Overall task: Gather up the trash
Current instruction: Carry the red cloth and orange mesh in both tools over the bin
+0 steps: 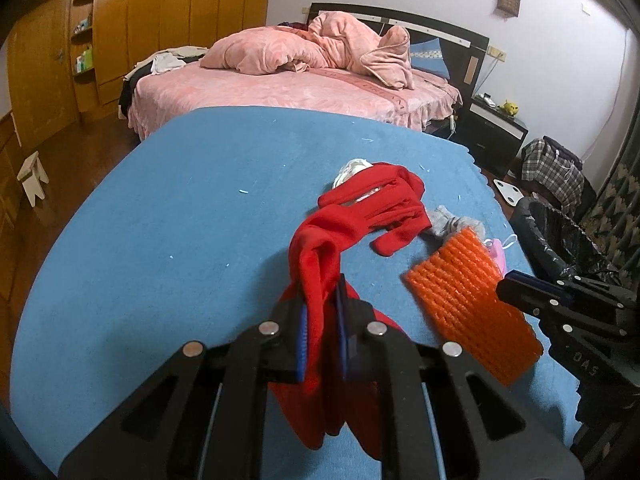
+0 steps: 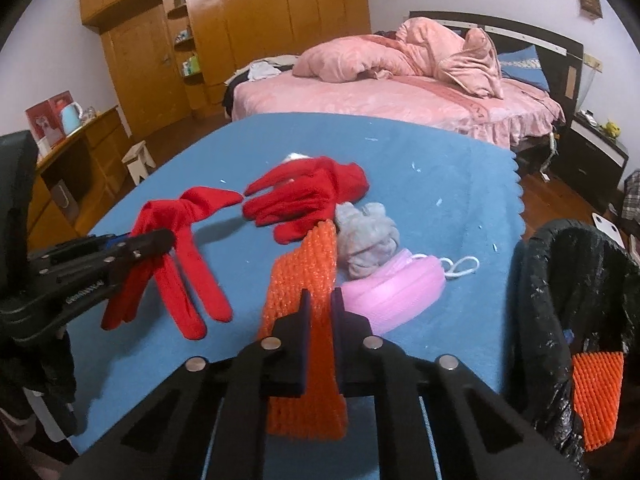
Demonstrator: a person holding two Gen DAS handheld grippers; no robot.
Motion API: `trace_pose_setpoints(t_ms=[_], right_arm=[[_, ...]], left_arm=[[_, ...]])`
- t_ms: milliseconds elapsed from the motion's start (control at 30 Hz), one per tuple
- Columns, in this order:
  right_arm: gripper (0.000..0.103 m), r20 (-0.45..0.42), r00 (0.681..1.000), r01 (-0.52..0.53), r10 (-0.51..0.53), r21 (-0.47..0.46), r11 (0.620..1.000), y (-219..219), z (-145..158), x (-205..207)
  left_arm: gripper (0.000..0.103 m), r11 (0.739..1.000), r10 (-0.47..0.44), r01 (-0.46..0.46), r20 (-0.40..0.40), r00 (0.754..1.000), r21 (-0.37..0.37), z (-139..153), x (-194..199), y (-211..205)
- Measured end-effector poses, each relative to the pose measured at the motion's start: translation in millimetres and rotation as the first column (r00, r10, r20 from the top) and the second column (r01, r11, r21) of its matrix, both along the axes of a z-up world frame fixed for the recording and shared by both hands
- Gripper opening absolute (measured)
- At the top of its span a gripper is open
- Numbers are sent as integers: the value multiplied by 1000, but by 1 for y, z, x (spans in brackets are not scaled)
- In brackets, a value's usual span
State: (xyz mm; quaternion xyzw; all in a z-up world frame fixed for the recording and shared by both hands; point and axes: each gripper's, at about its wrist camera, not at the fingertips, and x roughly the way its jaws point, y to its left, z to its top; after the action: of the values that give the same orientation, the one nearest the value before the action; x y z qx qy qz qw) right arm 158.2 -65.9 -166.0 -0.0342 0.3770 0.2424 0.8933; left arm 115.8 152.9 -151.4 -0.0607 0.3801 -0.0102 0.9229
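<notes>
My left gripper [image 1: 322, 300] is shut on a red glove [image 1: 320, 248], which hangs from its blue pads above the blue table cover [image 1: 180, 220]; the right wrist view has this gripper [image 2: 166, 240] at the left, the glove [image 2: 180, 248] dangling. A second red glove [image 2: 308, 196] lies flat further back. My right gripper [image 2: 321, 300] is shut on an orange foam net [image 2: 308, 280]. Beside the net lie a grey crumpled wad [image 2: 366, 236] and a pink face mask [image 2: 396, 292]. The left wrist view shows the right gripper [image 1: 506, 284] at the net's [image 1: 464, 300] right edge.
A bin lined with a black bag [image 2: 560, 280] stands at the table's right edge, with another orange net [image 2: 596, 392] inside. Something white [image 1: 354, 168] peeks from behind the far glove. A pink bed [image 1: 320, 88] and wooden wardrobes [image 1: 160, 12] lie beyond.
</notes>
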Motion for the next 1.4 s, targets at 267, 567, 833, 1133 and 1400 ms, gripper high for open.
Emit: trace_pose_setpoints(t_ms=[267, 567, 833, 1133, 1400], right_arm=[[8, 43, 999, -16, 15, 34, 999, 0, 22, -7], [8, 115, 993, 15, -24, 73, 997, -14, 56, -11], [8, 170, 981, 78, -93, 93, 993, -42, 82, -14], [8, 205, 962, 164, -182, 101, 981, -83, 98, -15], [8, 236, 936, 243, -262, 105, 964, -123, 109, -16]], left_arm=[[11, 1000, -6, 6, 33, 999, 4, 16, -8, -4], [11, 1000, -23, 23, 90, 996, 7, 46, -14, -21], [11, 998, -57, 58, 129, 990, -5, 68, -13, -45], [11, 989, -139, 144, 172, 975, -19, 85, -4, -88], [11, 974, -216, 225, 194, 957, -29, 93, 9, -129]])
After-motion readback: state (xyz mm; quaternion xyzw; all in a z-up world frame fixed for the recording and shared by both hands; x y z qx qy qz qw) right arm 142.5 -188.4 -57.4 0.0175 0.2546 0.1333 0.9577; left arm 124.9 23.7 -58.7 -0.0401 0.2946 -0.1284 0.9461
